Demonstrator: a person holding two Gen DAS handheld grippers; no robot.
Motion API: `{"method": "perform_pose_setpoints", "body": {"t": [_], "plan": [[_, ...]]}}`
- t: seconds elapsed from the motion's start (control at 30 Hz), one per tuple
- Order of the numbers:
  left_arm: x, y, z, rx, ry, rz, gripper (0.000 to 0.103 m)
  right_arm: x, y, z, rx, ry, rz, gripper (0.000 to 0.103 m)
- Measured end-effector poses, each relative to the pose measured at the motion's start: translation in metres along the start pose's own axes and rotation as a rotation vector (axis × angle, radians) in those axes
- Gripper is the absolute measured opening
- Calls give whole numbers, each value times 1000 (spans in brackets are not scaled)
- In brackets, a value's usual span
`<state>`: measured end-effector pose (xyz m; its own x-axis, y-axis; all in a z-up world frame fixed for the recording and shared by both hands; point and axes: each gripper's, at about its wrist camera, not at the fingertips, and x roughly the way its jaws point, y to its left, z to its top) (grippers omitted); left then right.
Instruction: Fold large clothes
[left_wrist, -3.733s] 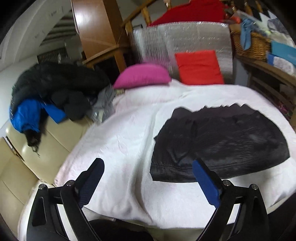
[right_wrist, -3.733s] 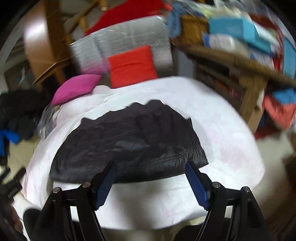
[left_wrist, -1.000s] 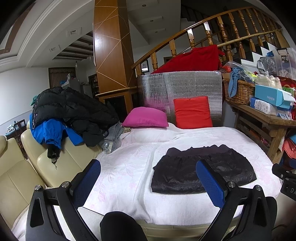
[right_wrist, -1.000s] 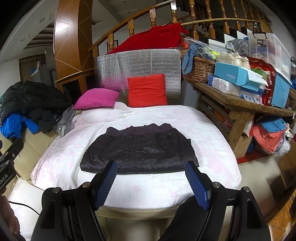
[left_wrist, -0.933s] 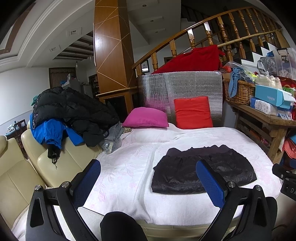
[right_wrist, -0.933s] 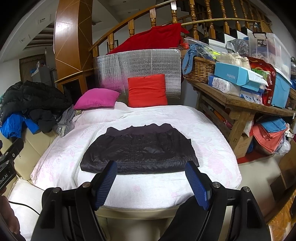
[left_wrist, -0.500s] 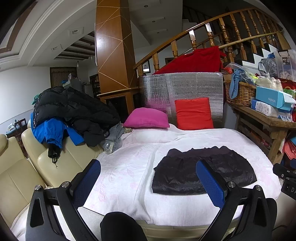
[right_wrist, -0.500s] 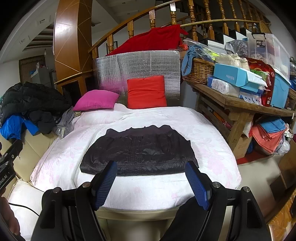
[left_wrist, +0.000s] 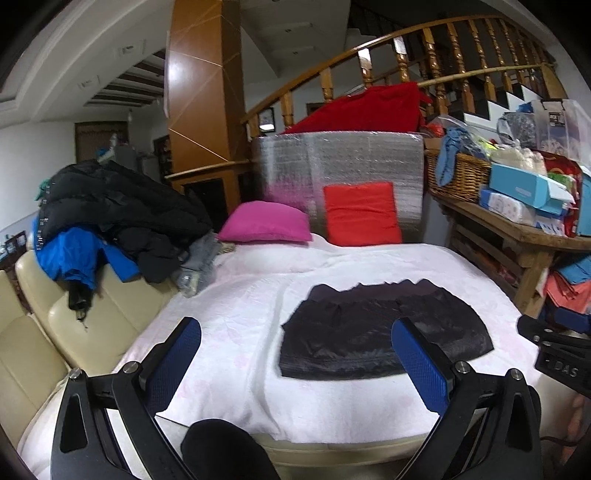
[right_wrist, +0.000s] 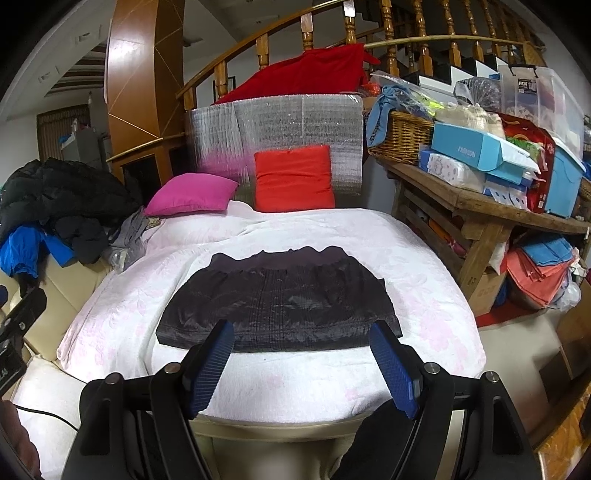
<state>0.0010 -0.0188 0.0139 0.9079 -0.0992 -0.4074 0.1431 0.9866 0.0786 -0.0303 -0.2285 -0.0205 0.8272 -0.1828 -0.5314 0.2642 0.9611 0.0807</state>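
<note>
Black garment (right_wrist: 280, 299), laid flat on white quilt (right_wrist: 332, 236).
Left gripper (left_wrist: 295, 354) and right gripper (right_wrist: 301, 354) are held wide apart short of the hem, nothing gripped; pink cushion (right_wrist: 190, 194) is seen behind.

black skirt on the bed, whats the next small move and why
Probably bring both claws forward and down to the near hem of the black skirt. It lies flat and unfolded on the white quilt, while the left claw and right claw hang open, short of it, holding nothing.
</note>
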Motion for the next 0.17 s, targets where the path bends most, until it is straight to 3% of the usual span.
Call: {"method": "perform_pose_setpoints", "body": {"t": [0.17], "plan": [[13,-4,1,-9,21,-37,102,15,-2,-2,-2,26,-19,79]]}}
